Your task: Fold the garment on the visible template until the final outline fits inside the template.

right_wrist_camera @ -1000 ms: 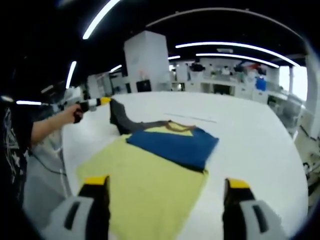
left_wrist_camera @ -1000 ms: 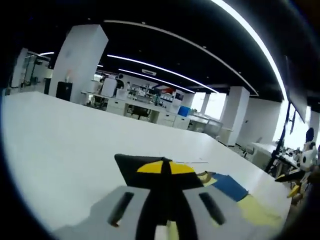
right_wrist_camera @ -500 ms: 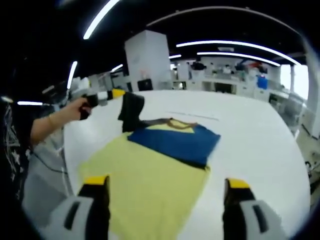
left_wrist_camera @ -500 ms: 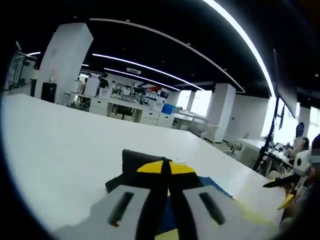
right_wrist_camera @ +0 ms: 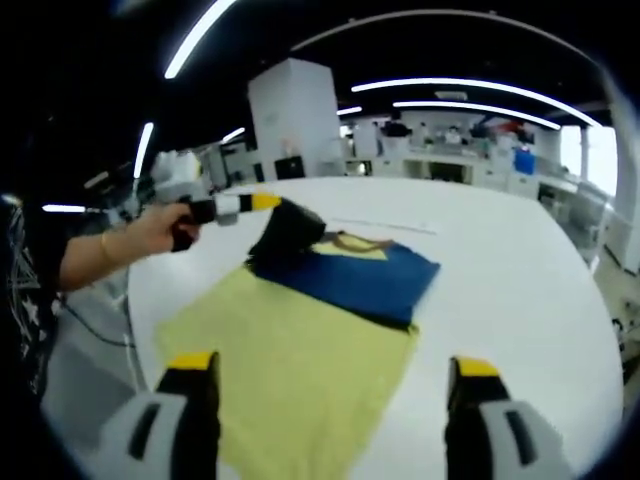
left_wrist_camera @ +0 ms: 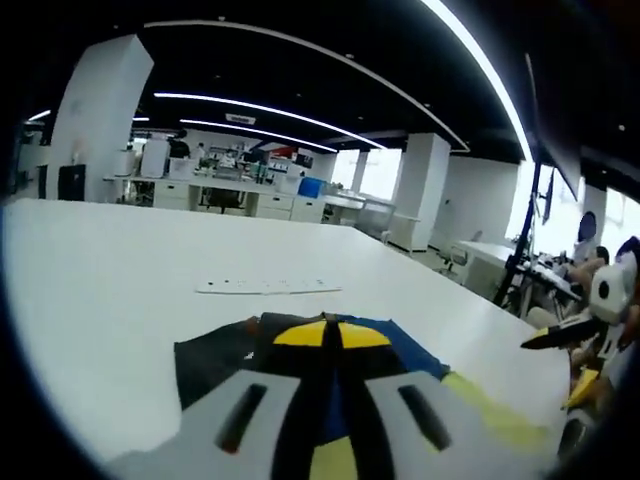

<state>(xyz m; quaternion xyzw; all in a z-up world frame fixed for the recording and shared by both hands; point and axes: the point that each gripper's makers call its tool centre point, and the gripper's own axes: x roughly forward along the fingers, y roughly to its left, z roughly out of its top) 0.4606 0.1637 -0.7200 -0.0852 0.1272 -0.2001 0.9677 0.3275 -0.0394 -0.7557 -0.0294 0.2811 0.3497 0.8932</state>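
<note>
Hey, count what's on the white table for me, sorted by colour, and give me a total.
Yellow: 1, the template
Blue: 1, the garment, its dark sleeve pinched in the left gripper
White: 1, a thin strip beyond the garment
Total: 3

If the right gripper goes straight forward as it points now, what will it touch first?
Probably the yellow template, which lies flat between and ahead of the open right gripper; beyond it lies the blue garment. Depth is uncertain.
</note>
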